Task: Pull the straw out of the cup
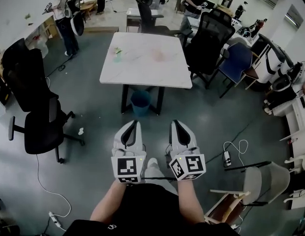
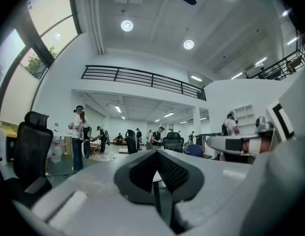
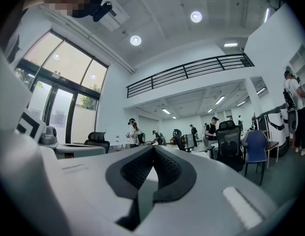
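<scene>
Left gripper (image 1: 134,124) and right gripper (image 1: 175,124) held side by side close to the person's body, jaws together on both, nothing between them. Well ahead: white table (image 1: 147,75). Cup (image 1: 117,55) stands near its left edge; straw too small to confirm.

The table (image 1: 142,75) at upper centre has a smooth white top, faintly mottled like marble, with a soft sheen. The cup (image 1: 117,56) on it looks like greenish clear plastic, though it is too small to be sure. The floor (image 1: 93,107) is smooth grey and dully reflective. The left gripper (image 1: 134,124) and right gripper (image 1: 175,123) have matt pale-grey plastic shells, and their pads (image 2: 171,172) are black, ribbed and rubbery-looking. The chair (image 1: 37,127) at left is matt black. The bin (image 1: 140,103) looks like blue plastic.
</scene>
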